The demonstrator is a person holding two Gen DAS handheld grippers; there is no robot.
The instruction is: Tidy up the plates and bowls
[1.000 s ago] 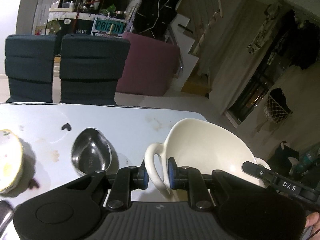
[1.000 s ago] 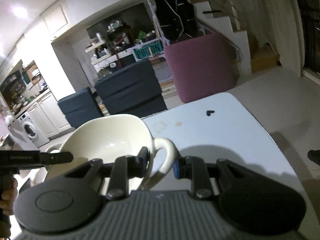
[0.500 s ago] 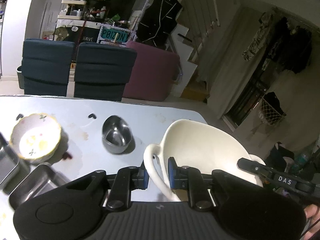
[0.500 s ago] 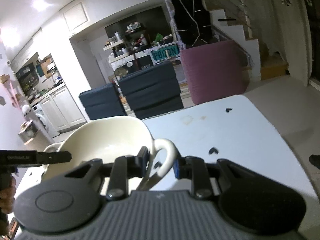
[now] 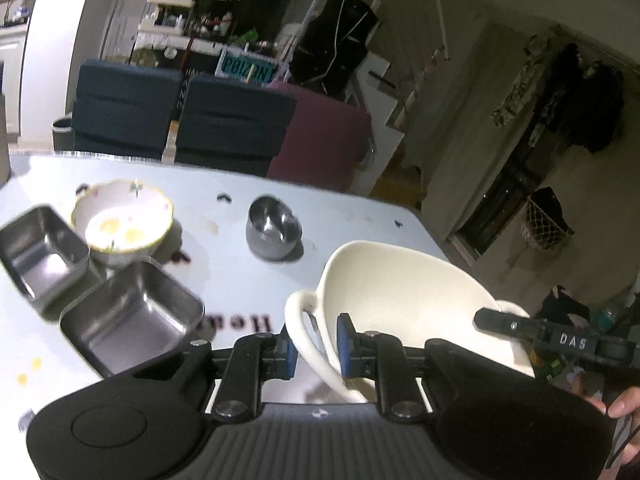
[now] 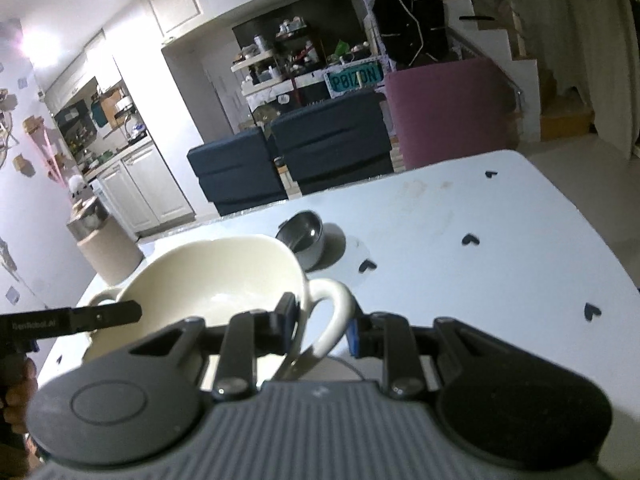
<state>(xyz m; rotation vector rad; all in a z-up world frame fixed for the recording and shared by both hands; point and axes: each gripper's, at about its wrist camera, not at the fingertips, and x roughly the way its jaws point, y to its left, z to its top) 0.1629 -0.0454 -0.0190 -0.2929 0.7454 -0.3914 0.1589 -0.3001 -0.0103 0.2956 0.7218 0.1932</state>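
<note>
The pale table (image 5: 340, 216) takes up most of both views, with the dishes spread across it rather than gathered. Biggest of them is the cream two-handled bowl (image 5: 404, 292), carried above the table near its right-hand end by both tools at once. The left gripper (image 5: 316, 346) is closed on one loop handle, its blue pads pressing the loop from either side; the right gripper (image 6: 320, 326) is clamped the same way on the opposite handle. A hand (image 5: 624, 404) shows at the edge of the left view behind the right tool.

Next in size, two square steel trays (image 5: 132, 316) sit side by side at the table's left, and just beyond them stands a flowered bowl (image 5: 122, 220) with yellow marks inside. Smallest is a round steel bowl (image 5: 274, 228), alone near the middle.

Judging by this, the sorting is at an early stage: nothing is stacked or nested, the cream bowl has yet to be set down, and the other four pieces remain to be grouped
</note>
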